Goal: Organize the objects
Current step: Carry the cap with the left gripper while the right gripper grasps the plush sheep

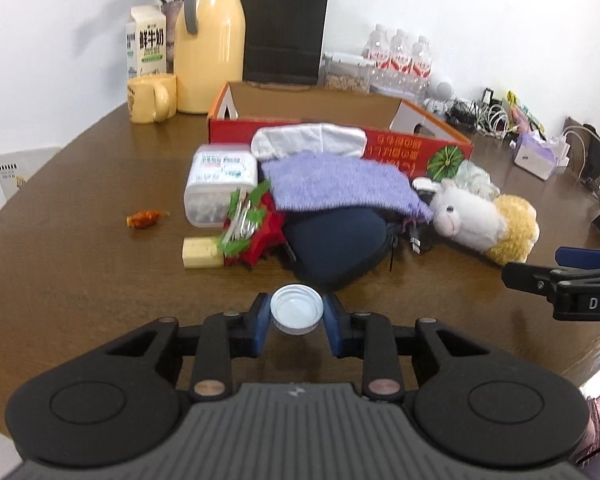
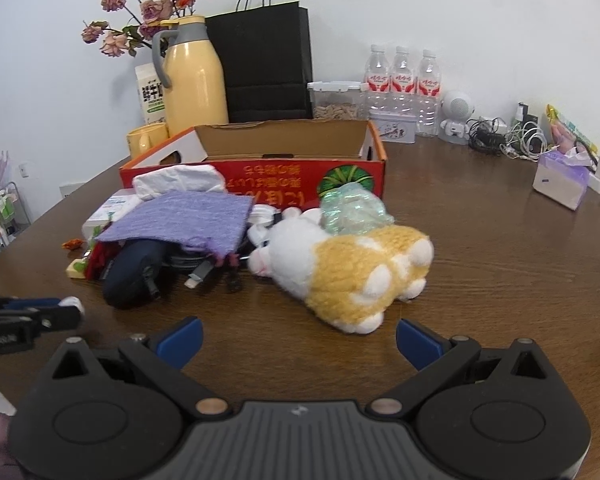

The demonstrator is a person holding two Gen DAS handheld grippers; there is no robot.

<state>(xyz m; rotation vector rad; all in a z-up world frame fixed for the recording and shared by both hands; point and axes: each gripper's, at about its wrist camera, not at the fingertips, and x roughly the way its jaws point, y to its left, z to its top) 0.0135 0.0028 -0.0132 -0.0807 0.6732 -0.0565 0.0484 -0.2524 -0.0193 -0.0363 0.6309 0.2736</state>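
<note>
**K:** Left gripper (image 1: 297, 316) has the white bottle cap (image 1: 297, 314) between its blue pads, both pads touching the rim. Cap sits open side up, low over the brown table (image 1: 80, 280), just in front of the dark blue pouch (image 1: 336, 244).

**M:** Right gripper (image 2: 298, 340)?

**K:** Spread wide, nothing in it. Bare table between the pads, plush toy (image 2: 340, 268) just ahead.

**M:** Pile?

**K:** Purple cloth (image 1: 340, 184) draped over the pouch. Clear plastic box (image 1: 220, 188) on its left, red and green clip (image 1: 252, 228) and a pale yellow block (image 1: 202, 253) in front of that box. Orange candy (image 1: 144, 218) lies alone, further left.

**M:** Box?

**K:** Red cardboard box (image 1: 380, 140) open behind the pile, touching the white cloth (image 1: 308, 140). Inside not visible.
</note>
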